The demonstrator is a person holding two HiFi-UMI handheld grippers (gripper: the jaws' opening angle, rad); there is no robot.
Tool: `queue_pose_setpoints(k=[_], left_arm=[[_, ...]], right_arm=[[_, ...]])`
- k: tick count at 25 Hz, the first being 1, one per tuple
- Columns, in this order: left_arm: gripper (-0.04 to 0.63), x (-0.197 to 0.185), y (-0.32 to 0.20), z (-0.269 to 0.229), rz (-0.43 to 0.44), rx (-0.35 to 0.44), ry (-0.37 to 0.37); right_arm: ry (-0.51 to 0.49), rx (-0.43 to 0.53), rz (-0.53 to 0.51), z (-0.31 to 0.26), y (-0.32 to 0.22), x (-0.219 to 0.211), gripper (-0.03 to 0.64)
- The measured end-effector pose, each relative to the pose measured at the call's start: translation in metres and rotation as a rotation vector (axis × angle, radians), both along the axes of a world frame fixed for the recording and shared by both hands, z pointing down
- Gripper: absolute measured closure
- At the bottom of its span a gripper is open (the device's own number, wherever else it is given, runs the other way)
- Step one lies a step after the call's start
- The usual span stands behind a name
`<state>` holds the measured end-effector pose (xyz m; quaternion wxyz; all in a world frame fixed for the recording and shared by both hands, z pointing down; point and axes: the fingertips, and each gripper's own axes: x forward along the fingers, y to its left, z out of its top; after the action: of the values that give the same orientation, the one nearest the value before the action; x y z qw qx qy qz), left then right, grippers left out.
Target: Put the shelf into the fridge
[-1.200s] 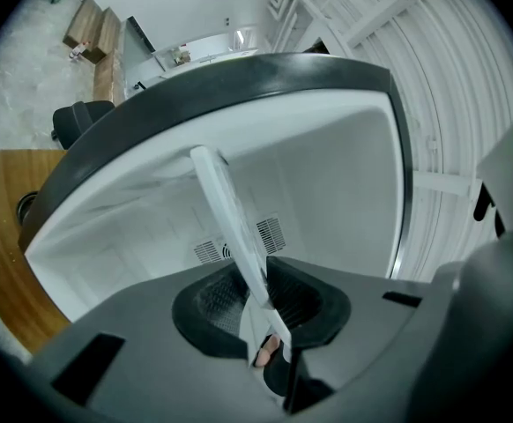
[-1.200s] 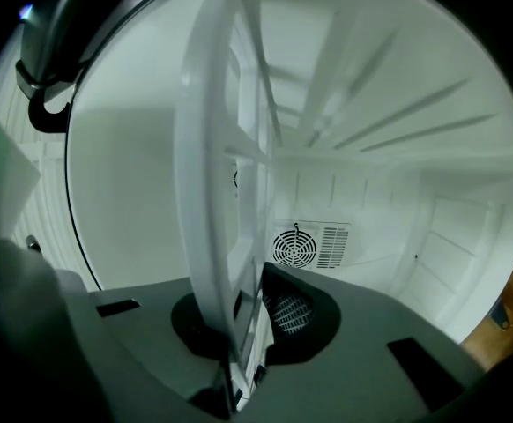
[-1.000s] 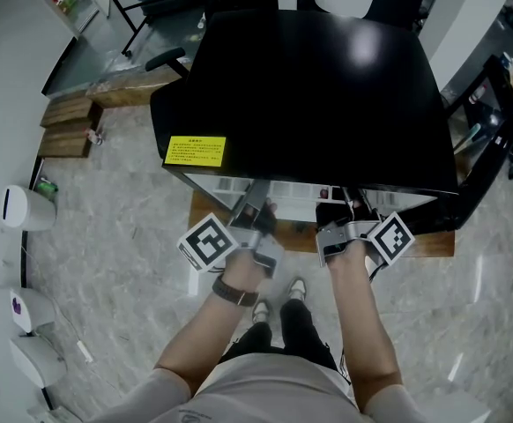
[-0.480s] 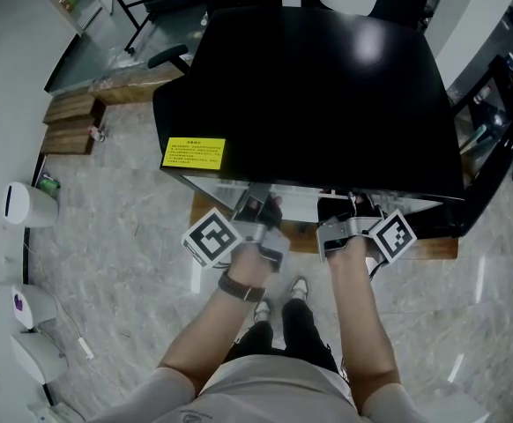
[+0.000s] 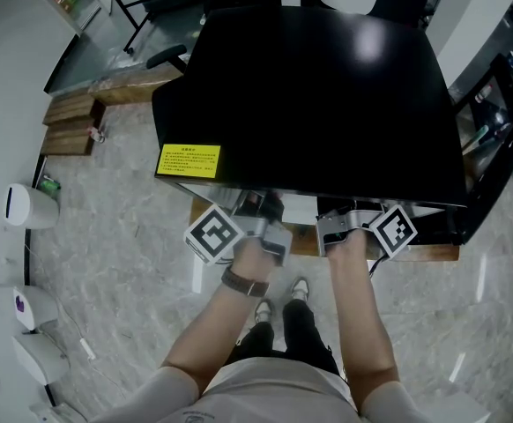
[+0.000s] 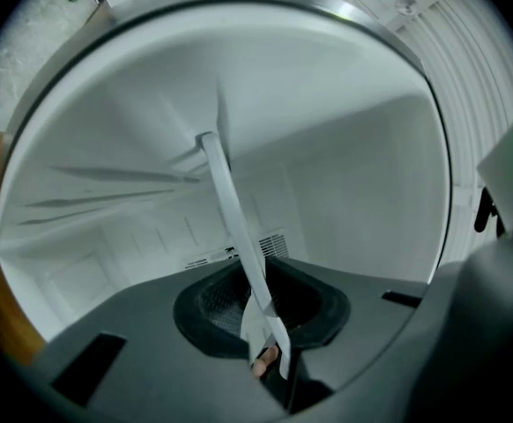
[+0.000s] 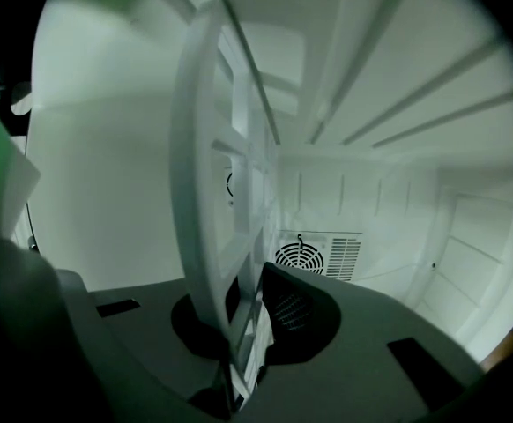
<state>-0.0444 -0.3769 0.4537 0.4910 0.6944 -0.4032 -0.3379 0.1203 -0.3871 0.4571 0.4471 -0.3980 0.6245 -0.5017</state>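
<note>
Both grippers reach into the open front of the fridge (image 5: 318,95), and I'm holding the shelf (image 6: 230,210) between them. L gripper (image 5: 258,208) sits at the fridge's front edge, just below the yellow label (image 5: 188,161) on the black top. Its jaws are clamped on the shelf's thin white rim, which I see edge-on, running from the pads toward the fridge's back wall. R gripper (image 5: 349,210) is beside it at the same front edge, further toward the fridge's right side. Its jaws are closed on the shelf's white frame, and the pads press it from either side.

The shelf is already inside the fridge's white cavity, approx. midway up as far as I can judge. I can't tell whether its sides are seated on the ribs moulded into the fridge walls. A round fan grille (image 7: 296,256) shows low on the fridge's back wall, past the shelf.

Outside, a wooden board (image 5: 433,252) pokes out under the fridge's front right corner. My operator's shoes (image 5: 278,291) stand on the marbled floor just in front of the fridge, with a dark wristband (image 5: 243,282) on the left wrist.
</note>
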Motion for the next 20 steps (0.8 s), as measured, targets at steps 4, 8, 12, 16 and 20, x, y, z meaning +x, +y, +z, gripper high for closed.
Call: queue_pose_setpoints(k=[4, 8, 12, 16, 20], left_arm=[[0.540, -0.002, 0.000, 0.001, -0.005, 0.011, -0.016], [0.540, -0.004, -0.001, 0.003, -0.005, 0.017, -0.055], [0.538, -0.002, 0.002, 0.002, -0.001, 0.019, -0.076], [0.538, -0.001, 0.009, 0.001, 0.004, 0.024, -0.080], [0.538, 0.000, 0.017, -0.001, 0.002, 0.022, -0.079]], right_arm=[[0.008, 0.008, -0.001, 0.000, 0.001, 0.000, 0.572], [0.017, 0.022, -0.004, -0.001, -0.001, -0.001, 0.571], [-0.022, 0.035, 0.004, -0.001, 0.002, 0.000, 0.571], [-0.050, 0.044, 0.013, -0.001, 0.009, 0.001, 0.571], [-0.054, 0.043, 0.021, 0.001, 0.020, 0.002, 0.571]])
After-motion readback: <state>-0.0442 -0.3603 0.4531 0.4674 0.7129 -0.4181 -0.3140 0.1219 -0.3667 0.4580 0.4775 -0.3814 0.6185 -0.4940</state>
